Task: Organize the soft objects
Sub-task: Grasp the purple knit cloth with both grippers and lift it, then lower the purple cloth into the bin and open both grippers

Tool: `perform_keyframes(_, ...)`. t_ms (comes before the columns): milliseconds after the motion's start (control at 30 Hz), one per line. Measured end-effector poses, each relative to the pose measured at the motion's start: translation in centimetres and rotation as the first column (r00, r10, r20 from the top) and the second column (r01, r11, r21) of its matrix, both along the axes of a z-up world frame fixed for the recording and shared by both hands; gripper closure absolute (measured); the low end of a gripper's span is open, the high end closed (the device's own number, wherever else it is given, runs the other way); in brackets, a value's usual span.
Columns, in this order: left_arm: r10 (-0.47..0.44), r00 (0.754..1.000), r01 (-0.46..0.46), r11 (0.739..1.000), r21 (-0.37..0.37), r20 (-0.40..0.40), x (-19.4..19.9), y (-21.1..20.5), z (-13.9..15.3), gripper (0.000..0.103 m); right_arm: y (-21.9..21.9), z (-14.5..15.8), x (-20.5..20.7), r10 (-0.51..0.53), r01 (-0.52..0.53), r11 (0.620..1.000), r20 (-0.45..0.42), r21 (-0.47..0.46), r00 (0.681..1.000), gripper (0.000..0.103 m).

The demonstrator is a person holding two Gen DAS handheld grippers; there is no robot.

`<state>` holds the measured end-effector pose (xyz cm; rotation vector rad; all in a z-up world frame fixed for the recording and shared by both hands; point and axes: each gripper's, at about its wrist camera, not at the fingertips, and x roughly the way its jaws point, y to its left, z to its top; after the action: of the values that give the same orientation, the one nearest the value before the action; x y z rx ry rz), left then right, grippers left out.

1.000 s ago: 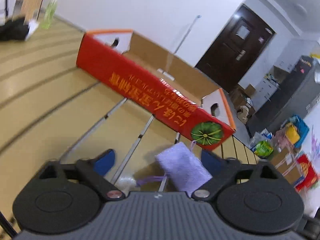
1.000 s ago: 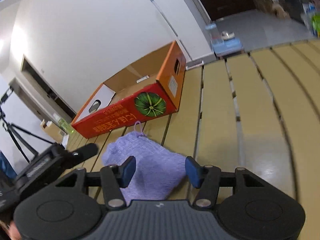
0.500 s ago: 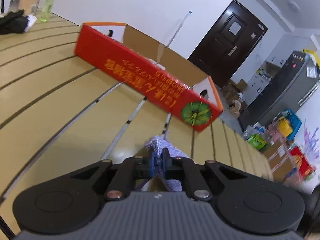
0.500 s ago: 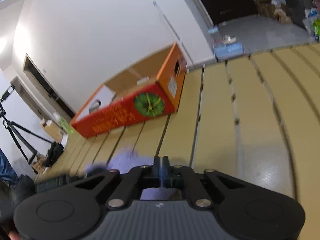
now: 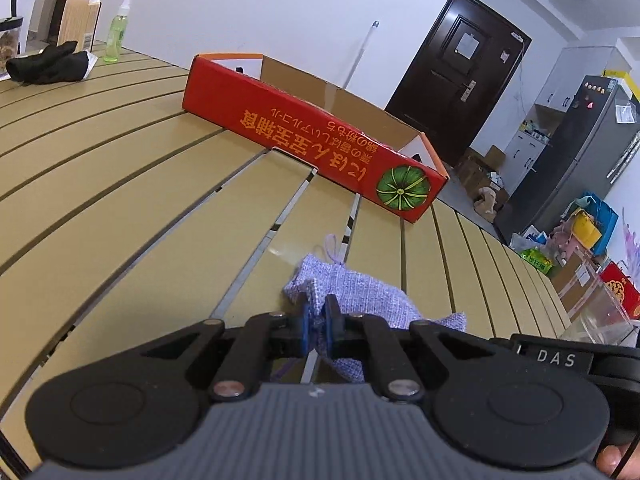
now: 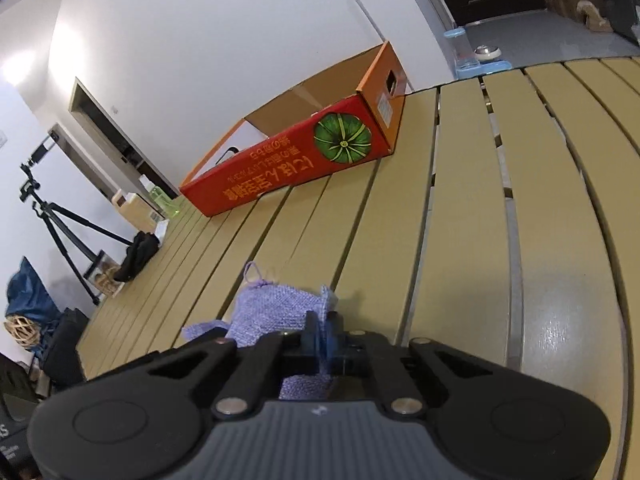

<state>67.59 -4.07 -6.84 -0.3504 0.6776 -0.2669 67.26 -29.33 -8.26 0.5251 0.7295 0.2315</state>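
Observation:
A lilac knitted cloth (image 5: 352, 292) with a small loop at its far corner lies on the slatted tan table (image 5: 120, 184). My left gripper (image 5: 320, 316) is shut on its near left edge. In the right wrist view the same cloth (image 6: 272, 312) is bunched, and my right gripper (image 6: 324, 332) is shut on its right edge. Beyond it stands an open red cardboard box (image 5: 304, 136) printed with a green pumpkin, also the red box (image 6: 288, 164) in the right wrist view, its inside mostly hidden by its wall.
A black cloth (image 5: 44, 64) and a green spray bottle (image 5: 114, 32) sit at the table's far left. A tripod (image 6: 60, 220) and bags stand past the table edge. A dark door (image 5: 452, 72), fridge and floor clutter lie to the right.
Both grippers went from open around the lilac cloth to shut on its edges. The cloth is now bunched up between them and the views have pulled back slightly.

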Motion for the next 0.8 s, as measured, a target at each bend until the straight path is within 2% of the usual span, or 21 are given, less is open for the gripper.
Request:
perform_keyframes(100, -0.009, 1.000, 0.009, 1.000, -0.012, 0.021, -1.3, 0.6, 1.3, 0.095, 0.7, 1.8, -1.6, 0.011, -0.010, 0.999, 0.043, -0.043, 0.999, 0.101)
perform_keyframes(233, -0.021, 0.997, 0.023, 1.000, -0.019, 0.074, -5.8, 2.0, 4.2, 0.095, 2.0, 4.7, -5.7, 0.056, -0.048, 0.996, 0.101, -0.079, 0.993, 0.101)
perform_keyframes(400, -0.036, 0.987, 0.033, 0.999, 0.023, 0.154, -16.8, 4.1, 5.9, 0.095, 4.7, 6.4, -15.1, 0.151, -0.128, 0.981, 0.160, -0.147, 0.975, 0.100)
perform_keyframes(500, -0.034, 0.984, 0.030, 0.999, 0.024, 0.174, -24.4, 5.4, 4.8, 0.095, 6.6, 5.5, -21.9, 0.229, -0.202, 0.962, 0.142, -0.185, 0.963, 0.100)
perform_keyframes(600, -0.032, 0.990, 0.029, 0.999, 0.025, 0.137, -30.7, 6.5, 2.4, 0.095, 8.4, 3.5, -27.8, 0.304, -0.270, 0.933, 0.117, -0.238, 0.946, 0.100)
perform_keyframes(700, -0.026, 0.997, 0.019, 0.996, 0.086, 0.076, -34.2, 6.5, -0.3, 0.095, 9.6, 0.8, -30.9, 0.342, -0.323, 0.916, 0.041, -0.240, 0.939, 0.100)
perform_keyframes(800, -0.012, 1.000, 0.010, 0.994, 0.108, 0.018, -34.9, 6.6, -2.1, 0.095, 10.2, -1.6, -30.7, 0.334, -0.335, 0.914, -0.046, -0.229, 0.941, 0.100)
